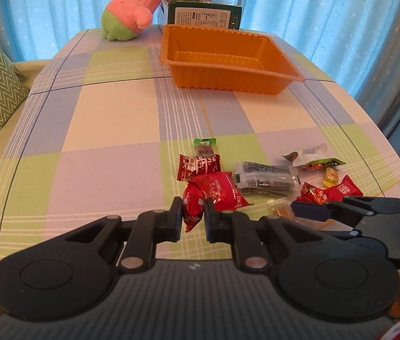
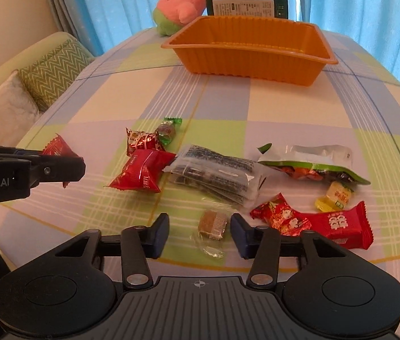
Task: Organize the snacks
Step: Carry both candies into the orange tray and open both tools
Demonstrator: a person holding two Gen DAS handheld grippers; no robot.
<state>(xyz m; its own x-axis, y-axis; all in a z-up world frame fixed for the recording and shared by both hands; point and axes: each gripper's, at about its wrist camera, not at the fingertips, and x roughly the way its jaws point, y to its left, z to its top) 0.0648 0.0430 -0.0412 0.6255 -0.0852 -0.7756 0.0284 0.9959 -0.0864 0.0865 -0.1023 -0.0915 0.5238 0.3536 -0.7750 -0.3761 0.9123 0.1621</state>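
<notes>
Left claw (image 1: 193, 215) clamped on a small red candy (image 1: 192, 205), held just above the desk (image 1: 109, 119). Right claw (image 2: 200, 231) spread wide around a brown sweet (image 2: 212, 224) lying flat, not touching. Orange tray (image 1: 229, 69) well beyond the scattered snacks.

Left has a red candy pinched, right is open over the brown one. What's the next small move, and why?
Probably carry the left gripper forward and release over the orange tray. Its fingers are shut on a red candy held off the tablecloth, and the tray looks empty. The right gripper straddles the brown candy with open jaws and can close next.
</notes>
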